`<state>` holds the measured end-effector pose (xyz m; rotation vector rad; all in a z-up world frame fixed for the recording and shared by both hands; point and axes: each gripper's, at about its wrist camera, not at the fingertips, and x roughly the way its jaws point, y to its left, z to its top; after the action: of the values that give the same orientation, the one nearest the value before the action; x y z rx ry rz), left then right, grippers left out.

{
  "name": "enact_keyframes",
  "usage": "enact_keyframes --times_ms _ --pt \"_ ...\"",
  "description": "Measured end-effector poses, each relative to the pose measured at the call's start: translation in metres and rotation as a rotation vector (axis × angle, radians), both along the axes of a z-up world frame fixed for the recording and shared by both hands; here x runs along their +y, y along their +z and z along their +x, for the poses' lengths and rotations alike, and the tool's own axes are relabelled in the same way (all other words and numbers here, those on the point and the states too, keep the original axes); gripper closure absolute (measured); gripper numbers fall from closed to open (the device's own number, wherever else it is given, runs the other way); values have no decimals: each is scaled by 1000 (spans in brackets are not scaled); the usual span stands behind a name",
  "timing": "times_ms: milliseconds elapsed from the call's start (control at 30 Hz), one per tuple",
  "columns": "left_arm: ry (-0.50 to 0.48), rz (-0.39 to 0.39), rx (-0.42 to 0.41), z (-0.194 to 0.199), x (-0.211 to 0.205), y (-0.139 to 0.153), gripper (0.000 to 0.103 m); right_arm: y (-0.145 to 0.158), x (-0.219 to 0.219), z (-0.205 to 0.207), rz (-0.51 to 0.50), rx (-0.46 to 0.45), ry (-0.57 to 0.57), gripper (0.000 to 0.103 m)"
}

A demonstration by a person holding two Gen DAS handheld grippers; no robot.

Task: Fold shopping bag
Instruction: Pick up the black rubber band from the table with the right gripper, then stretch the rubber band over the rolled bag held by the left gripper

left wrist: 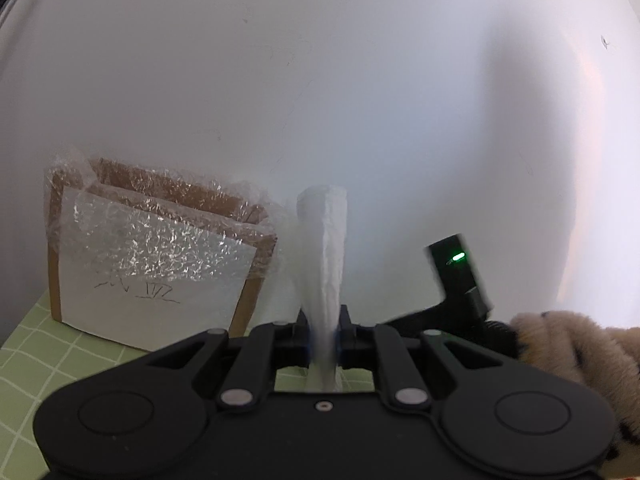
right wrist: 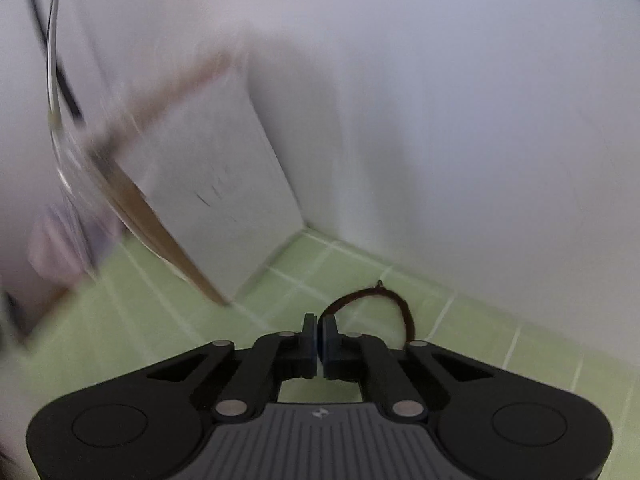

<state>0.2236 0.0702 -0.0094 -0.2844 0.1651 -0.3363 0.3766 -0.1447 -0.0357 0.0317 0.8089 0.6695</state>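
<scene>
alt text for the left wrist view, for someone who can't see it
The left gripper is shut on a folded white shopping bag that stands upright between its fingers. A cardboard box wrapped in bubble wrap sits to the left on a green checked table mat, against a white wall.

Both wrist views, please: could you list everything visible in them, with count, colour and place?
shopping bag: one, white, folded into a narrow upright strip, clamped in the left gripper.
cardboard box: one, brown, wrapped in clear film, white label on front, on the mat by the wall.
hair tie: one, dark brown loop, on the mat beside the right gripper's tips.
mat: one, green with pale grid.
wall: white, behind.
sleeve: one, tan, fuzzy, lower right.
left gripper: black.
right gripper: black, shut; whether it pinches the hair tie is unclear.
</scene>
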Motion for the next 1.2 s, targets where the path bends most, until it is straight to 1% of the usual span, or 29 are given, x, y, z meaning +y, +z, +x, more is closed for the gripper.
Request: enact_keyframes --times_ms 67,100,200,267,333,400,567,600,633,700,833,933,1033,1133,1200 --pt "-1 10 -9 -5 -1 0 92 12 -18 -13 168 77 -25 100" --pt "-1 12 -12 -8 -1 1 92 21 -29 -22 270 108 -38 100" --pt "-2 9 -10 -11 -2 3 92 51 -49 -45 513 149 -21 100" --pt "-11 21 -15 -14 -5 4 92 68 -57 -58 629 185 -1 100" --pt "-24 39 -22 -20 -11 5 92 80 -61 -65 699 208 14 100" --pt "-37 52 -30 -26 -16 6 92 84 -62 -65 737 230 36 100" --pt "-57 112 -69 -38 -32 7 92 87 -47 -77 736 265 117 100" --pt "-64 125 -75 -41 -35 6 92 88 -49 -82 739 275 129 100" --pt "-72 136 -87 -44 -38 6 92 96 -61 -94 737 281 130 100" --pt "-79 159 -107 -50 -43 5 92 105 -61 -101 722 285 144 100" --pt "-83 213 -145 -62 -51 4 92 113 -63 -113 651 294 178 100" --pt "-92 230 -159 -65 -55 3 92 117 -59 -120 620 295 225 99" --pt "-93 243 -170 -68 -57 3 92 124 -56 -128 579 263 255 99" --pt "-99 275 -186 -70 -62 3 92 130 -50 -131 524 259 295 99" --pt "-103 295 -197 -69 -64 2 92 131 -45 -135 488 266 321 96"
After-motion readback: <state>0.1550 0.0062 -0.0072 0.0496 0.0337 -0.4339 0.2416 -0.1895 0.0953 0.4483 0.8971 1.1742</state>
